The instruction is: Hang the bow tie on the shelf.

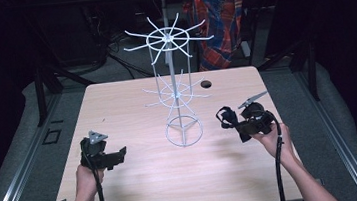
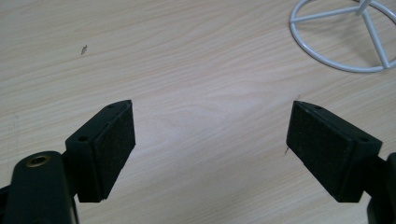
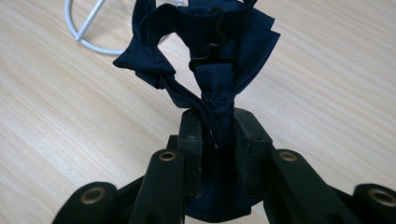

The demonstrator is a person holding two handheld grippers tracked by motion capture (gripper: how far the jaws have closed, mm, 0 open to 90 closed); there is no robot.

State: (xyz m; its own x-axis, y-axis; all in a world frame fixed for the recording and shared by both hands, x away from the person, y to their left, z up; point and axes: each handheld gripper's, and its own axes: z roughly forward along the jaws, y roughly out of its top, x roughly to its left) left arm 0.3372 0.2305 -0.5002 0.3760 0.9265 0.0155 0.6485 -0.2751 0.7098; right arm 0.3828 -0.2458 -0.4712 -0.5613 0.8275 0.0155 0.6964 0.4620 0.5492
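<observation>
A pale wooden table (image 1: 140,185) carries a white wire rack (image 1: 176,95) standing near its middle. Toward the table's right edge, the right gripper (image 3: 217,135) is clenched on a dark navy bow tie (image 3: 205,42), held just above the wood. Near the left edge, the left gripper (image 2: 210,135) hovers, jaws spread wide apart, grasping nothing.

Setting: recording lab or studio bay. Evidence: pale wood-grain worktop (image 1: 140,185) with a cable hole, standing alone on grey floor; black-draped surroundings; dark stands and loose cabling behind; metal floor rails at either side; white wire display rack (image 1: 175,88) as prop; plaid cloth (image 1: 220,10) hung at rear.
</observation>
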